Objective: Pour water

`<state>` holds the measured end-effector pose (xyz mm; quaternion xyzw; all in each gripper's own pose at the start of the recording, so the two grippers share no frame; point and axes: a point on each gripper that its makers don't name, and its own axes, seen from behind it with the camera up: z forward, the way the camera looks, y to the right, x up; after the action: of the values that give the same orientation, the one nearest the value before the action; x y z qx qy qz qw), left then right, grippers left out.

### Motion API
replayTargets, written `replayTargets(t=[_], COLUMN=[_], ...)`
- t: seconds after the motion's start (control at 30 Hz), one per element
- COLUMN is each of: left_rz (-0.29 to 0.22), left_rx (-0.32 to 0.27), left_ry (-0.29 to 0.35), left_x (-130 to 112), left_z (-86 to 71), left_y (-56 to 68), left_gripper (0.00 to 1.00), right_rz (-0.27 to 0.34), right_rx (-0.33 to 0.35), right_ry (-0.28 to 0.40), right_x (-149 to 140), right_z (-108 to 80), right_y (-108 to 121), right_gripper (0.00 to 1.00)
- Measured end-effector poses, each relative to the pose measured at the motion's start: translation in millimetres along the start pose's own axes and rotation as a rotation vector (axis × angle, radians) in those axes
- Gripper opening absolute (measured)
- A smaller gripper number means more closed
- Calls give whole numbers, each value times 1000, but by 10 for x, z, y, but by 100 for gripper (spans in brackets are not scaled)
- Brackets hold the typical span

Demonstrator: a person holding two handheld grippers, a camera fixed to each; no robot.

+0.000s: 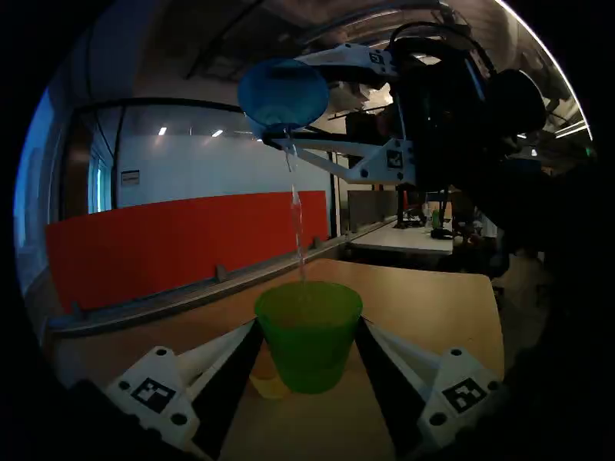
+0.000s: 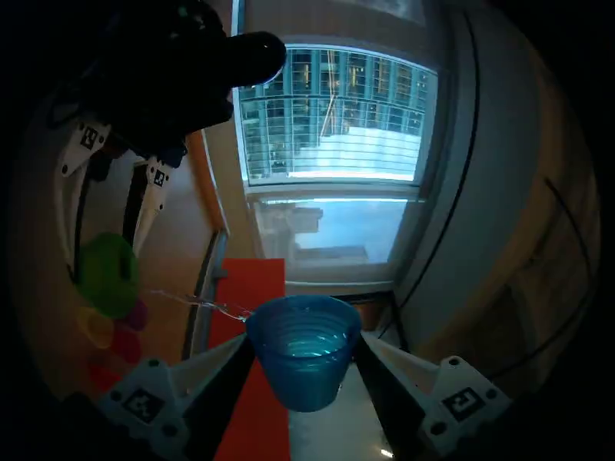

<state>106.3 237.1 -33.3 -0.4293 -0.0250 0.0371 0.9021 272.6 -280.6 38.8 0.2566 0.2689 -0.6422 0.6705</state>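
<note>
Two grippers, each clamped on one cup, work over a wooden table (image 1: 430,307). Landmark: green cup (image 1: 309,338), upright over the table, with both fingers of the left gripper (image 1: 307,342) pressed against its sides. Behind the green cup stands a red panel (image 1: 169,238). Above the green cup, the right gripper (image 2: 304,365) is closed on a blue cup (image 2: 304,361), which is tipped toward the green cup and part full of water. A thin stream (image 1: 296,223) falls from the blue cup's rim into the green cup. Just beside the green cup's base are a yellow cup (image 1: 269,384) and a magenta cup (image 2: 137,315).
</note>
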Motion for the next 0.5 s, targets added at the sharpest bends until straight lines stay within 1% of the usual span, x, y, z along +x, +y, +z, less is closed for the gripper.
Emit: replayTargets(t=[0.37,0.5], left_rz=[-3,-4], left_rx=[7,8], left_ry=[9,10], left_x=[20,26], left_z=[-5,-9], left_y=[-19,-24], left_gripper=[84,84], right_rz=[-64,-67], right_rx=[-7,-6], right_ry=[8,11], right_x=[105,127], right_z=[29,29], right_y=[19,12], right_gripper=[88,88])
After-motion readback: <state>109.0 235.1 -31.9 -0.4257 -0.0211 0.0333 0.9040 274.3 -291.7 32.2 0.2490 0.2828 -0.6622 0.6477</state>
